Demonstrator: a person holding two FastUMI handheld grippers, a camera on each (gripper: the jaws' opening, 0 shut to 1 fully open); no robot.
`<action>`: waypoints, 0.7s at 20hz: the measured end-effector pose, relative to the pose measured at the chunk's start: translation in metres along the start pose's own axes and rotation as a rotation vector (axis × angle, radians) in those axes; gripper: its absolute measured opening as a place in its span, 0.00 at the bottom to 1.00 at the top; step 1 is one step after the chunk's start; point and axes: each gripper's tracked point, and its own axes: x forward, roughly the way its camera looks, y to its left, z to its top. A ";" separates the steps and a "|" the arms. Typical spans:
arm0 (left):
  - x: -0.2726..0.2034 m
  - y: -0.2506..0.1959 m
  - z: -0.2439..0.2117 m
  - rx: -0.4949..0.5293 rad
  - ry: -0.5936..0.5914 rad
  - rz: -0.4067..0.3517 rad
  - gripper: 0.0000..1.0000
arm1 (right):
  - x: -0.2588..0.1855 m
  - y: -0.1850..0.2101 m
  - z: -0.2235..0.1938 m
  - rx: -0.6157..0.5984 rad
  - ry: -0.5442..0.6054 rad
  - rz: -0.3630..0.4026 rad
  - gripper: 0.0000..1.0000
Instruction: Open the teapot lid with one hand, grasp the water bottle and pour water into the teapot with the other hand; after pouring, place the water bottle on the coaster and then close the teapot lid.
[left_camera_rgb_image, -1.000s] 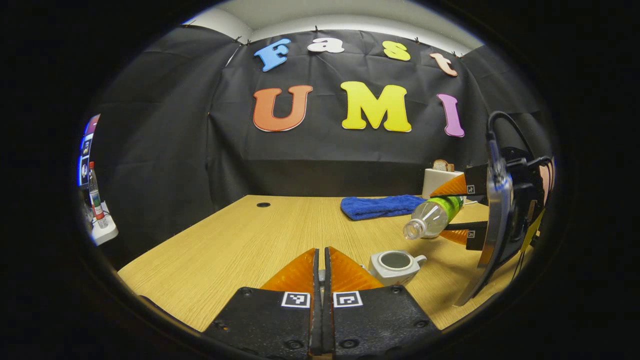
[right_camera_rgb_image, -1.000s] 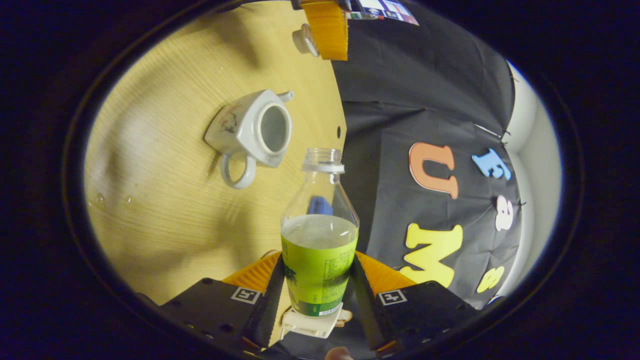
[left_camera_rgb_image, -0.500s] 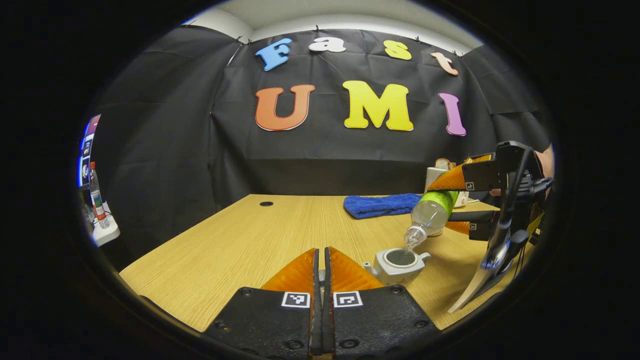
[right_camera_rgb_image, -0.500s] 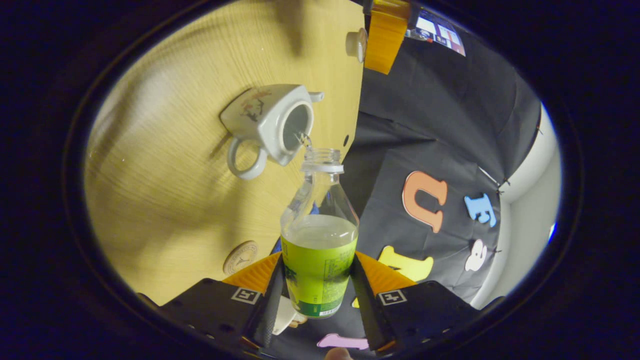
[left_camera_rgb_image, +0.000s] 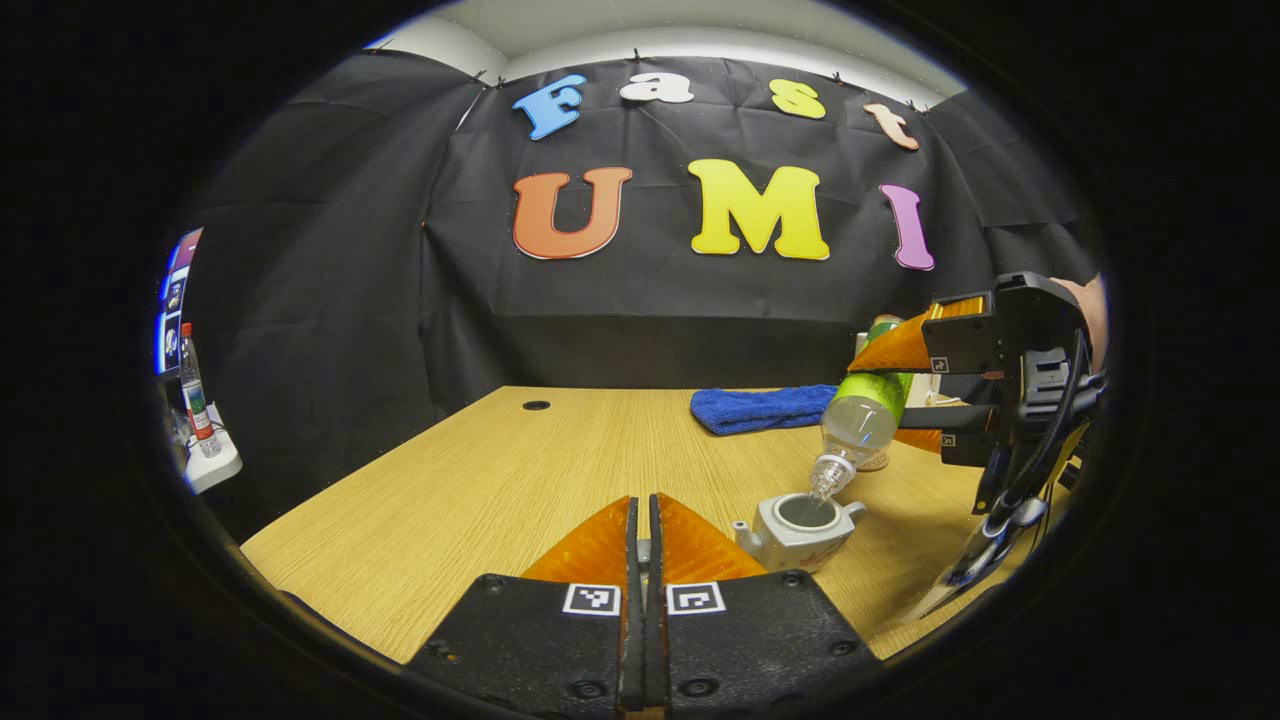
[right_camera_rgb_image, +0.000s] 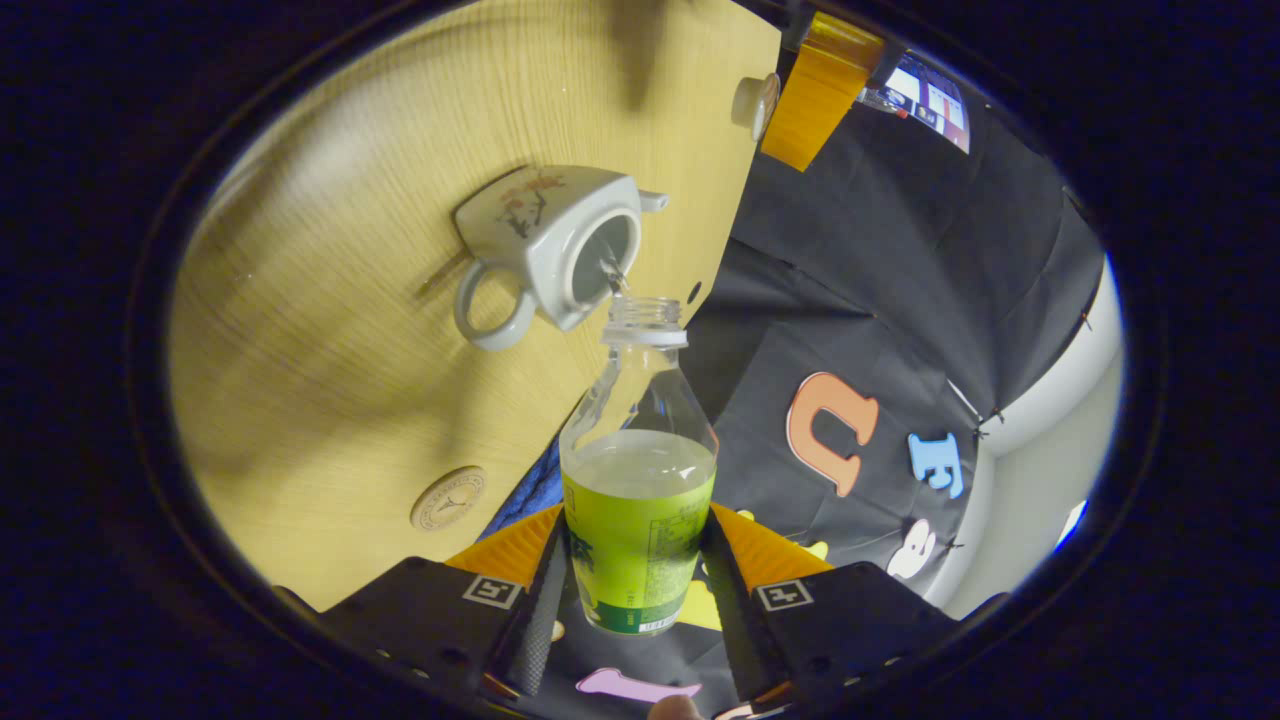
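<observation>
- Hiding between the left gripper (left_camera_rgb_image: 643, 530) jaws in the left gripper view is only a thin sliver of something pale, too little to name from there; the right gripper view shows the teapot lid (right_camera_rgb_image: 752, 101) pinched at the tip of that gripper (right_camera_rgb_image: 818, 95), held off the bench edge.
- Cut off at the right rim of the left gripper view, a hand (left_camera_rgb_image: 1092, 310) behind the right gripper (left_camera_rgb_image: 905, 395) shows as a small patch and no more.
- Behind the bottle in the left gripper view, a pale object on the bench is mostly covered and cannot be made out.
- The coaster (right_camera_rgb_image: 448, 498) lies flat on the bench (right_camera_rgb_image: 330, 330) in the right gripper view, apart from the teapot; in the left gripper view just its edge peeks out below the bottle.
- Left jaws: pressed nearly together, clamped on the lid.
- Right jaws (right_camera_rgb_image: 640, 560): apart by the bottle's width, one on each side of the green label — clamped on the water bottle (right_camera_rgb_image: 640, 480).
- The bottle is tilted neck-down, its open mouth just above the teapot (left_camera_rgb_image: 795, 525) opening, and a thin stream of water runs into the pot (right_camera_rgb_image: 550, 255).
- The teapot stands lidless on the bench, with a blue towel (left_camera_rgb_image: 765, 408) well behind it.
</observation>
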 end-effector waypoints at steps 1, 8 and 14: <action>0.000 0.001 0.000 0.000 0.002 0.001 0.03 | -0.001 -0.003 0.000 -0.009 -0.002 -0.004 0.71; 0.000 0.002 -0.001 -0.002 0.006 0.003 0.03 | -0.002 -0.009 0.003 -0.055 -0.010 -0.016 0.71; 0.000 0.000 -0.001 -0.004 0.007 0.001 0.03 | -0.002 -0.010 0.007 -0.065 -0.017 -0.015 0.71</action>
